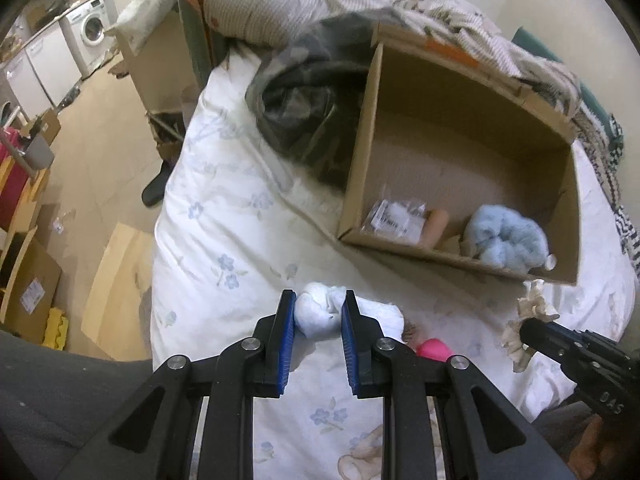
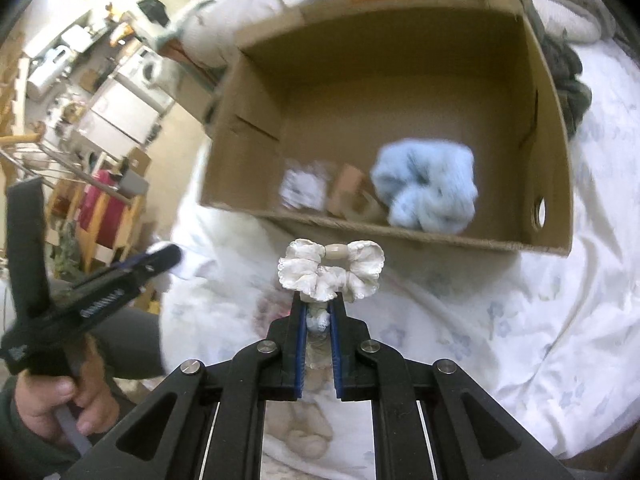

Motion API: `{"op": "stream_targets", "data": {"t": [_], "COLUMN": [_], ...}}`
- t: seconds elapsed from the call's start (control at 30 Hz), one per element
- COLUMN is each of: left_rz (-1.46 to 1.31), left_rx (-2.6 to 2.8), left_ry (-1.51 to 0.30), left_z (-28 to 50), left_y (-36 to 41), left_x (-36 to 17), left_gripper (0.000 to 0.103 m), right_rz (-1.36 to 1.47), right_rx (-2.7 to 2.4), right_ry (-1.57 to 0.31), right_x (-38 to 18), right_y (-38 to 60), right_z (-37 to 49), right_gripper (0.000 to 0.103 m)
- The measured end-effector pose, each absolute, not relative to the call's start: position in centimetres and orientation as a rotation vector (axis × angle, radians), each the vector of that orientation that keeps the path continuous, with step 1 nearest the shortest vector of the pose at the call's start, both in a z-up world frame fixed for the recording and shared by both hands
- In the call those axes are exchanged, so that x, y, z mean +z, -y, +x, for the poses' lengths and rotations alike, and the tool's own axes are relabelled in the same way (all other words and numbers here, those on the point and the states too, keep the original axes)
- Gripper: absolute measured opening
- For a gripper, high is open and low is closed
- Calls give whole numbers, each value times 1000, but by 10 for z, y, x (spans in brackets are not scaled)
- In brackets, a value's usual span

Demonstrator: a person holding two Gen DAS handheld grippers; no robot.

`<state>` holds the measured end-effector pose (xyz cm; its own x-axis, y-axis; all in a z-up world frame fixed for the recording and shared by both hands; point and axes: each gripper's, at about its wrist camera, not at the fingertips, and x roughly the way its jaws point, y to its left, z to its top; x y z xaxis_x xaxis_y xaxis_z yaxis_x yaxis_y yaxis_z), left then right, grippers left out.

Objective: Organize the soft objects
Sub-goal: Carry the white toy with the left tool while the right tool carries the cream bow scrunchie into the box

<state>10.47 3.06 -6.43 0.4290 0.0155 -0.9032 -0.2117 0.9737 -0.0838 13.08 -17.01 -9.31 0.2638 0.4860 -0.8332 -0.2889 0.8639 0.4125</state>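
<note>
My left gripper point(image 1: 319, 307) is shut on a white rolled sock bundle point(image 1: 320, 314) and holds it over the white floral duvet point(image 1: 224, 216). My right gripper point(image 2: 319, 307) is shut on a cream ruffled scrunchie point(image 2: 331, 270), held just in front of the open cardboard box point(image 2: 556, 128). The scrunchie also shows in the left wrist view point(image 1: 530, 318). The box point(image 1: 360, 152) holds a fluffy light blue scrunchie point(image 1: 506, 238), also in the right wrist view point(image 2: 426, 184), a small plastic packet point(image 1: 394, 216) and a tan cylinder point(image 1: 436, 226).
A pink object point(image 1: 432, 350) lies on the duvet by my left gripper. A dark camouflage garment point(image 1: 304, 108) lies left of the box, striped bedding point(image 1: 440, 16) behind it. The bed edge drops to a floor point(image 1: 92, 160) with boxes and a washing machine point(image 1: 90, 28).
</note>
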Motion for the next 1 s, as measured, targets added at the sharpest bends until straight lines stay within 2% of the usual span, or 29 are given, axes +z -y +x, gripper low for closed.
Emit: {"op": "stream_targets", "data": {"t": [0.33,0.57,1.0], "left_rz": [-103,-68,-134], "left_rx": [53,3,-18], "left_ry": [-986,-960,-1041], "left_z": [128,156,198], "left_y": [-13,-3,1], "left_x": [1,17,-13], "left_gripper": [20,20,20], "right_rz": [253,256,280], "right_rx": [578,525,389], "right_ry": [-990,-909,-921], "right_x": [-25,3,-28], "right_y": [177,195,231], "right_z": [137,155,192], "right_gripper": [12,12,12]}}
